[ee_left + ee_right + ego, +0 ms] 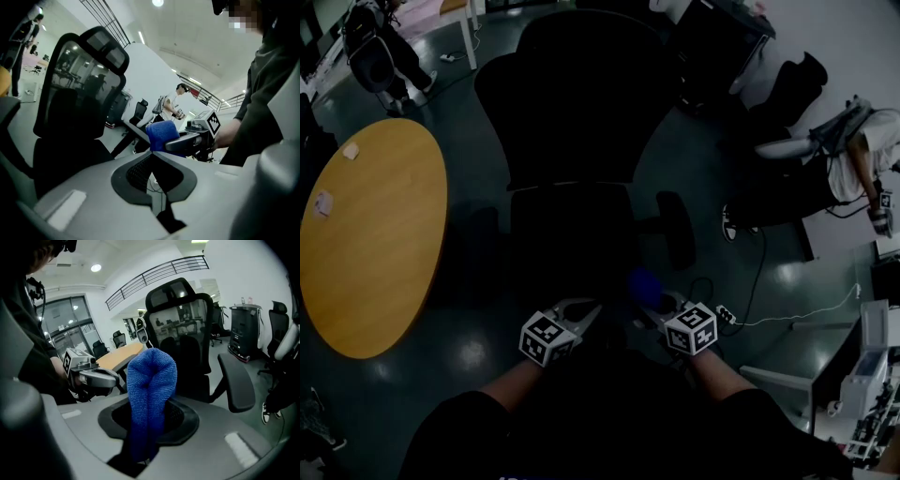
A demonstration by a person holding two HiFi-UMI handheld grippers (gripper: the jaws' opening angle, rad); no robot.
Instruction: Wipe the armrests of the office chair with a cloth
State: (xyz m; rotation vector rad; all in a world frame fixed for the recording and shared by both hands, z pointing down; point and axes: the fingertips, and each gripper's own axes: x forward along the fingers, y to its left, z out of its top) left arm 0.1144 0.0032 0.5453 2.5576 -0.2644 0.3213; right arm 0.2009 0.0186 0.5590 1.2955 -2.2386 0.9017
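**Item: cloth [151, 380], blue, terry weave.** We record it folded into a thick loop and standing up out of the right tongs [150, 404], which are clamped on its lower part. We judge the fold deliberate, since the padded end faces forward as the wiping face.

**Item: left tongs [152, 153].** We find them closed tip to tip with nothing between; only floor shows through the gap behind the tips. We take this hand to be idle and kept level beside the right one, clear of the work.

**Item: office chair [572, 122], black, mesh back.** It stands directly ahead of us with its seat toward us. Both tongs hang low near the seat's front edge. The cloth touches no part of the chair.

**Item: armrest [676, 230], on our right.** It lies near the cloth but apart from it, so we judge wiping not yet begun. The opposite armrest is too dark for us to make out.

**Item: desk [375, 234], round, wood-topped.** It stands to our left and plays no part in the task.
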